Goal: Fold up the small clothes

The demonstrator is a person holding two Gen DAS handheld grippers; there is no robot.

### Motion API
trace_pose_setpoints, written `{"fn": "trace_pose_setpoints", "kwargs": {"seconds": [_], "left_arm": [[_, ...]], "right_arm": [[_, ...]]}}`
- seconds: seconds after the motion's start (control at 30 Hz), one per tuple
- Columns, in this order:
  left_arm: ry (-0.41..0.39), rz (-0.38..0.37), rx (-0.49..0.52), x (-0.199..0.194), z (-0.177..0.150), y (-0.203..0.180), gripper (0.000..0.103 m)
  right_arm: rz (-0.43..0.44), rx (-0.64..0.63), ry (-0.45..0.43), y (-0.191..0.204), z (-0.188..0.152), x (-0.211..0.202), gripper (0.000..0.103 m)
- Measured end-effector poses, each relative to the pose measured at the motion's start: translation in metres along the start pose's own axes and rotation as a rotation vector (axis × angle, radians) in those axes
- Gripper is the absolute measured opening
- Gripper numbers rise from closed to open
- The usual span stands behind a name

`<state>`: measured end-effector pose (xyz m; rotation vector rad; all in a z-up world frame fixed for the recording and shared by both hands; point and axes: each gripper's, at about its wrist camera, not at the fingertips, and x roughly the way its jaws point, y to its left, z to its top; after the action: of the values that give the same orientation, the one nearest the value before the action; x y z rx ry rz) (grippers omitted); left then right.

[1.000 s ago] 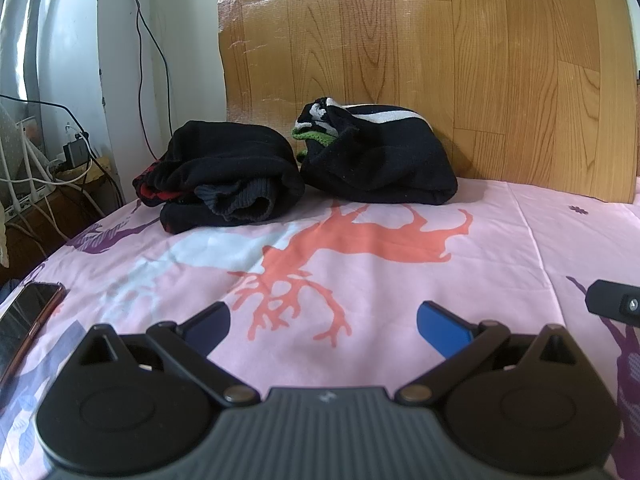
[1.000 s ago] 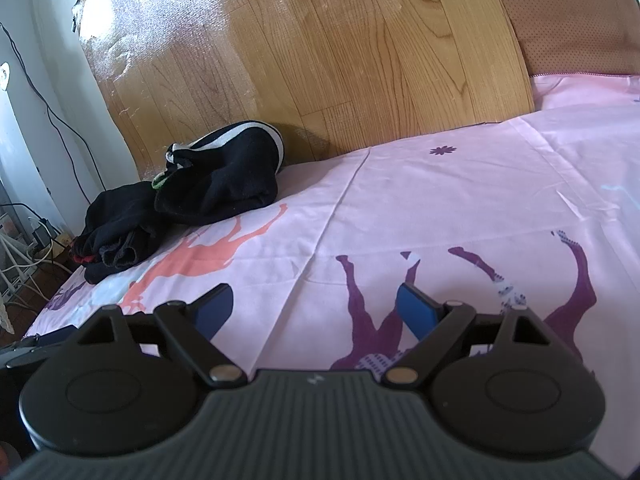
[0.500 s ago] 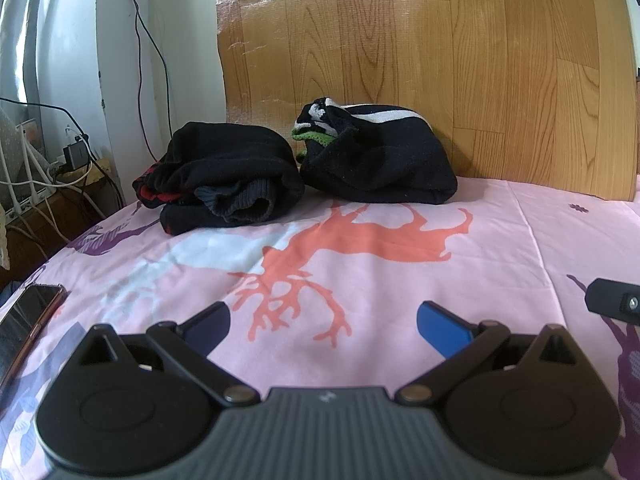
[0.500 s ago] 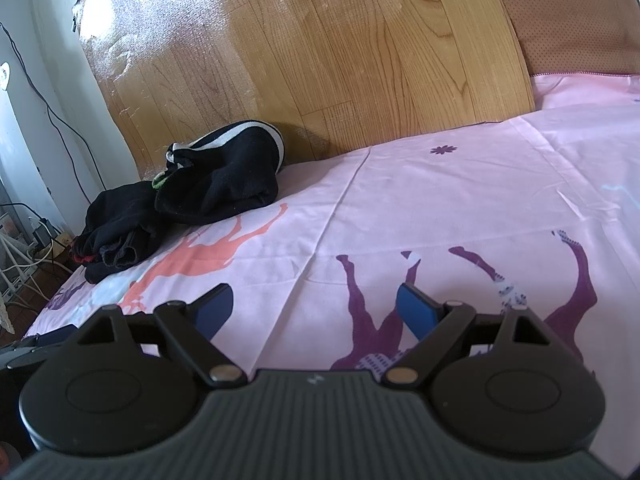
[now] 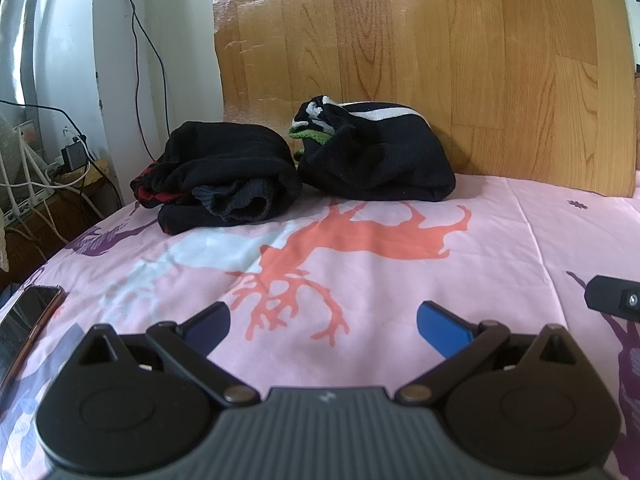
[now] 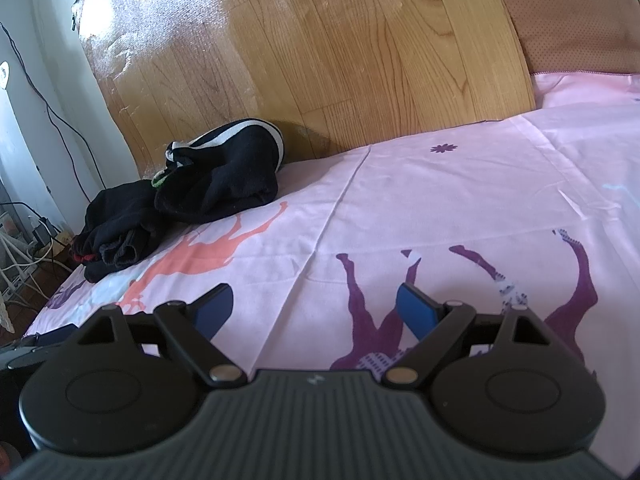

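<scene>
Two bundles of dark small clothes lie at the far side of the pink bedsheet (image 5: pixel 500 240) against the wooden board. The left bundle (image 5: pixel 224 176) is black with red and grey showing; the right bundle (image 5: pixel 380 156) is black with white stripes and a green edge. The same bundles appear in the right wrist view, the left bundle (image 6: pixel 116 232) and the striped one (image 6: pixel 224 176). My left gripper (image 5: pixel 324 320) is open, low over the sheet, well short of the clothes. My right gripper (image 6: pixel 314 304) is also open with nothing between its fingers.
A phone (image 5: pixel 24 320) lies at the sheet's left edge. Cables and a power strip (image 5: pixel 36 184) sit beyond the bed on the left. The wooden board (image 5: pixel 440 60) stands behind the clothes. A part of the other gripper (image 5: pixel 612 300) shows at the right. A brown cushion (image 6: pixel 568 20) sits far right.
</scene>
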<state>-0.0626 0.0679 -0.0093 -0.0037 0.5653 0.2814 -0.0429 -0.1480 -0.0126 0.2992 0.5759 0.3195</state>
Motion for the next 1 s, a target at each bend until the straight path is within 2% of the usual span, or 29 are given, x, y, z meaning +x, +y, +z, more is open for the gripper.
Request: {"fn": "trace_pose_setpoints", "kwargs": {"seconds": [1.0], "left_arm": [[-0.012,-0.004,0.003,-0.0022,0.0005,-0.0011,0.103]], "right_arm": [[-0.006,-0.027,-0.016,0.0002,0.0003,-0.0038,0.091]]}}
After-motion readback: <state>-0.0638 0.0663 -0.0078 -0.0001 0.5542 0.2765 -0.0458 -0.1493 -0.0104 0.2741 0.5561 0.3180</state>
